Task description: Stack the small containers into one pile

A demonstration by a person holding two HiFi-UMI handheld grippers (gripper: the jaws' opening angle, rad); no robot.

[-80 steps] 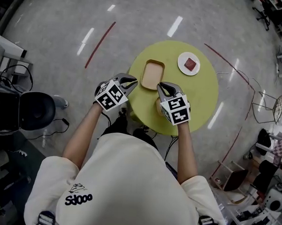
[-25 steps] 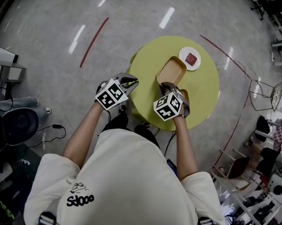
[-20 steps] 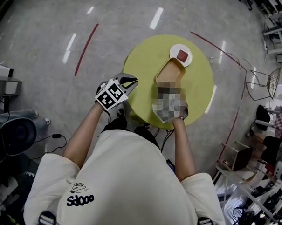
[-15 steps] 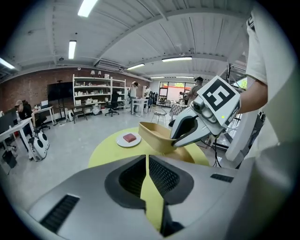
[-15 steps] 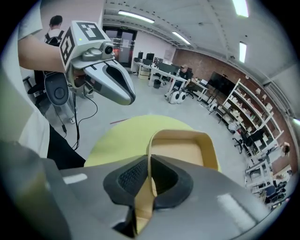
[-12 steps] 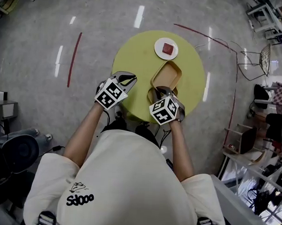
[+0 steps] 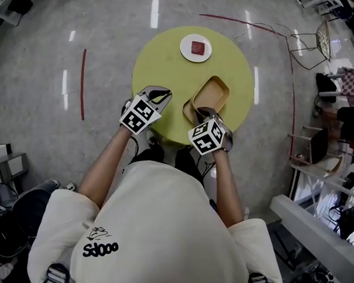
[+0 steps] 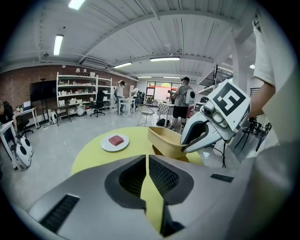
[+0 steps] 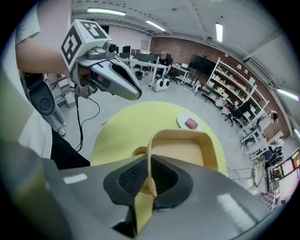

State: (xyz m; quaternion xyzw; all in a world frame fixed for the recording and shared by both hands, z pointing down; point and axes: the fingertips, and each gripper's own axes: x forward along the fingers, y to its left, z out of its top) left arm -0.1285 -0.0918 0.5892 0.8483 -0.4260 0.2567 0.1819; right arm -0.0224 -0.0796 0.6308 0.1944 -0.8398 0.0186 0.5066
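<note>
Tongs at right (image 9: 149,161) pinch tan container (image 9: 180,152) by its rim.

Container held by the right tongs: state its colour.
Pale yellowish tan, plain, with no pattern. The container shows best in the right gripper view.

My head camera looks steeply down from above; both cameras behind my jaws look low and close across the same round yellow-green table (image 7: 162,73).

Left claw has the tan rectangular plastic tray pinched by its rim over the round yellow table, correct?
No, the right claw pinches the tan rectangular plastic tray by its rim over the round yellow table; the right gripper view shows it.
</note>
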